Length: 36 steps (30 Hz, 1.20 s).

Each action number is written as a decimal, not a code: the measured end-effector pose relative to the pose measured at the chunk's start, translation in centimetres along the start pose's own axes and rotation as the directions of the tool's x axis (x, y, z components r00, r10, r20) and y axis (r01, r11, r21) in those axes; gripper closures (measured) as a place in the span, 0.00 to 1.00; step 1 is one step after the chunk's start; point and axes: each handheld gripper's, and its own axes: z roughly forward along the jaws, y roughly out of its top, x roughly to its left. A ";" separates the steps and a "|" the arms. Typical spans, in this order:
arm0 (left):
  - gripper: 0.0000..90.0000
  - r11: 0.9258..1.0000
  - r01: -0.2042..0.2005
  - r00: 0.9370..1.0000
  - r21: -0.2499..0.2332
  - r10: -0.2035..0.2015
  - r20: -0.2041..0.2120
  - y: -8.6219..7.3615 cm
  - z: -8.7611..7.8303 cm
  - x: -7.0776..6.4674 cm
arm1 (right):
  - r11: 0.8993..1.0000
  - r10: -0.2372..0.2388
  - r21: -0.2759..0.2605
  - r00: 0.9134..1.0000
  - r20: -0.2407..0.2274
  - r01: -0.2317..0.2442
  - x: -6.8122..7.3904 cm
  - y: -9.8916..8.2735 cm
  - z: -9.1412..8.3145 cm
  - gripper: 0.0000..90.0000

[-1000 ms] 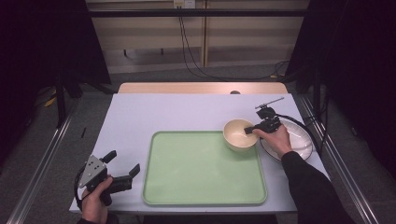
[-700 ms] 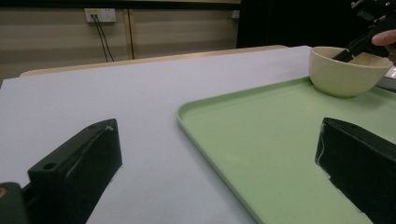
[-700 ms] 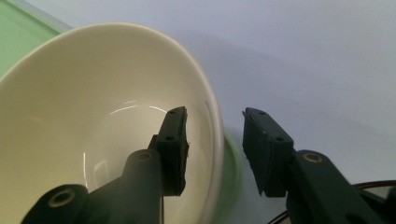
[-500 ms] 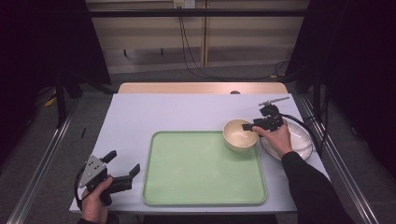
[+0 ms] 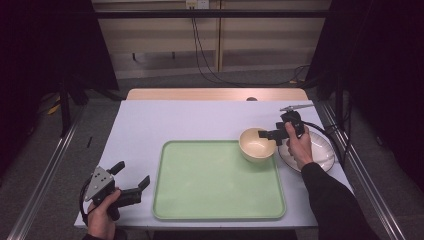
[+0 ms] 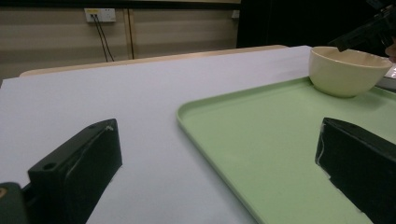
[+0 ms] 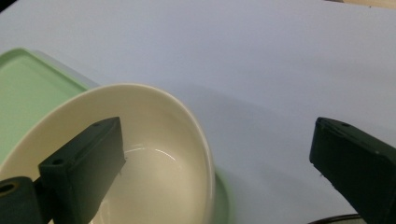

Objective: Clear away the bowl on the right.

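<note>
Right tongs point(image 5: 266, 134) open, jaws straddling near rim of cream bowl point(image 5: 256, 144), one jaw over its inside. Bowl sits on far right corner of green tray point(image 5: 215, 190); white plate point(image 5: 320, 155) just behind right tongs. Left tongs point(image 5: 131, 178) open, low over counter point(image 5: 200, 120), just left of tray.
</note>
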 end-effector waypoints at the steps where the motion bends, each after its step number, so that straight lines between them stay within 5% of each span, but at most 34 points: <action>1: 0.00 1.000 -0.002 1.000 0.001 0.002 -0.003 0.0 0.0 0.0 | 1.000 0.000 -0.007 1.000 -0.003 0.000 0.0 0.0 -0.1 0.03; 9: 0.00 1.000 -0.001 1.000 0.001 0.001 0.003 0.0 0.0 0.0 | 0.995 -0.039 -0.094 0.997 0.061 0.045 0.4 -0.3 -0.8 0.03; 36: 0.00 1.000 -0.002 1.000 0.001 0.002 -0.004 0.0 0.0 0.0 | 0.967 -0.110 -0.221 0.991 0.075 0.124 1.4 -2.0 -4.4 0.03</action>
